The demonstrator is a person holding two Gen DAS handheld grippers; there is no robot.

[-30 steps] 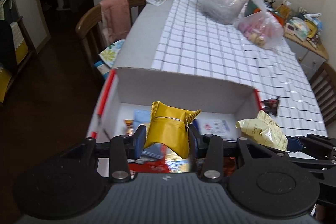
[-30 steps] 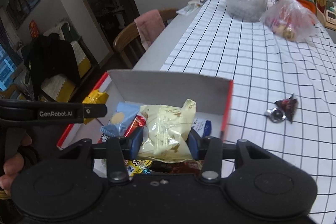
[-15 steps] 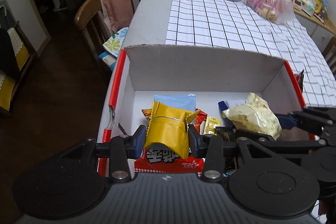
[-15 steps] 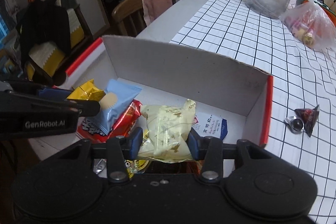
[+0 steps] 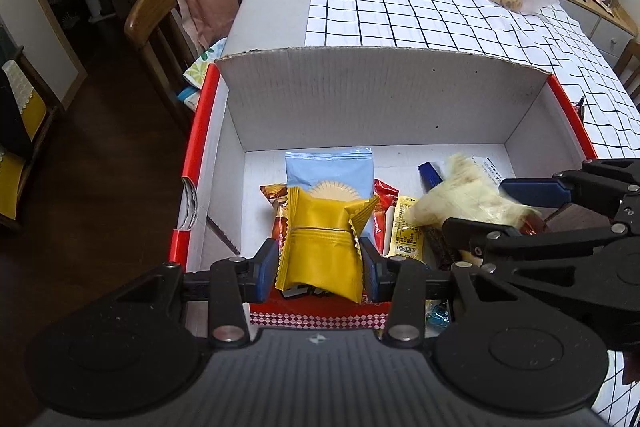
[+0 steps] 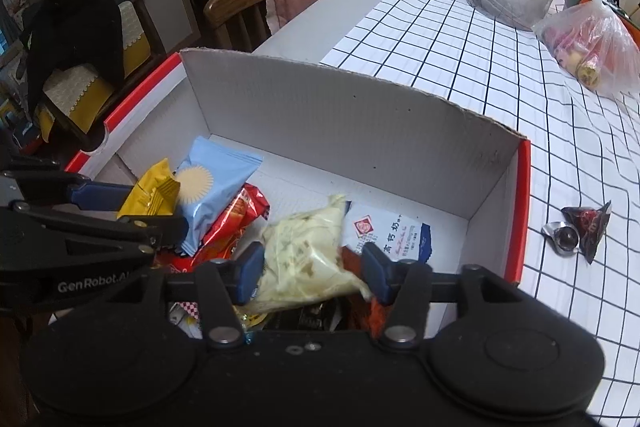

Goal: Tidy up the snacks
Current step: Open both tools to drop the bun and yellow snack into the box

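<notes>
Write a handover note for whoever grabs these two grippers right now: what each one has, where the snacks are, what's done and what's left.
Left gripper: shut on the yellow packet, held over the cardboard box.
Right gripper: jaws opening; the cream packet is between them, blurred, dropping into the box.
Done: light blue packet, red packets and a white sachet already lie in the box.
Left: release the yellow packet, then fetch the dark wrapper lying on the checked tablecloth beside the box.
</notes>
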